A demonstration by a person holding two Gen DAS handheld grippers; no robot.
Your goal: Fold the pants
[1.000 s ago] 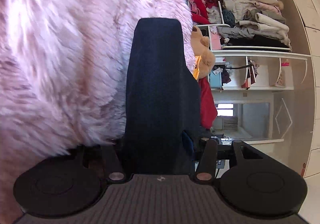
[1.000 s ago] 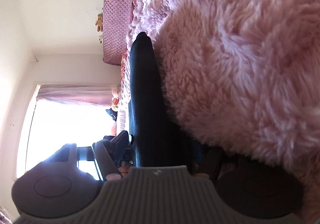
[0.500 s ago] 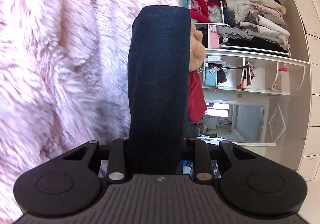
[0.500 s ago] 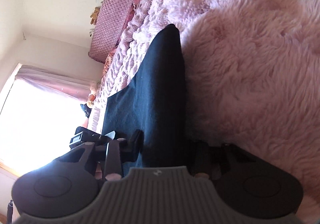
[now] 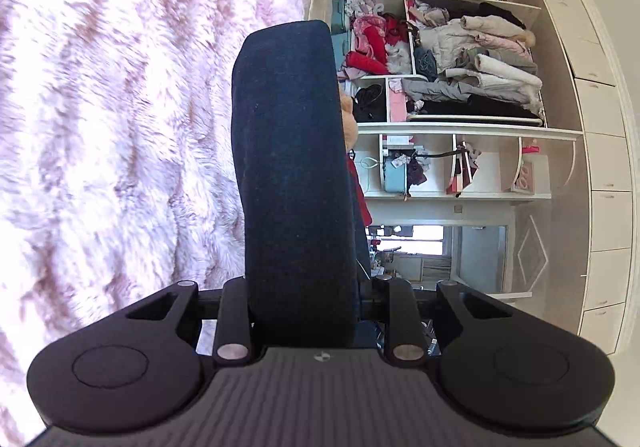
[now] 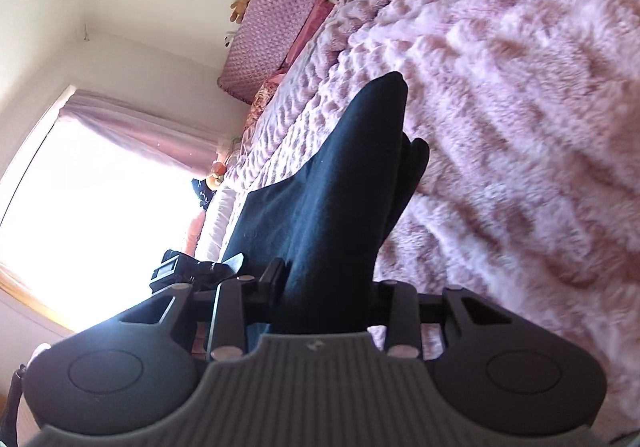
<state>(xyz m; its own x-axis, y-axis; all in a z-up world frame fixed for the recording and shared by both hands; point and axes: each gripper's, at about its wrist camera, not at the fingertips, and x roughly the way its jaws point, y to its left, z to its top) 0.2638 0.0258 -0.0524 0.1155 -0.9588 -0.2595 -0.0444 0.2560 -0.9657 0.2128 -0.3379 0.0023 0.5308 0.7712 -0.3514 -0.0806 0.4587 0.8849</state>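
Overall progress: early, by my reading; the dark navy pants point(image 5: 292, 175) are gripped at two places and held off the fluffy pink blanket point(image 5: 120, 107), with no finished fold visible.
Left to do: judging from this, the cloth has to be laid over on itself, smoothed and released.
Blanket: covers the bed and fills most of both views; the pants hang above it in the right wrist view, and whether any cloth touches it cannot be told.
Wardrobe shelving point(image 5: 460, 131): open white compartments beyond the bed. Upper ones are stuffed with loosely piled clothes in grey, cream, pink, red and black; lower ones hold a pale blue box, hanging bags and small items too small to name.
Pants, left wrist view: a thick rolled band of fabric rises straight up between the fingers.
Pants, right wrist view: the cloth point(image 6: 336, 207) spreads in a drape toward the window.
Left gripper point(image 5: 312, 311): clamped on the pants.
Right gripper point(image 6: 320, 307): likewise closed on the fabric.
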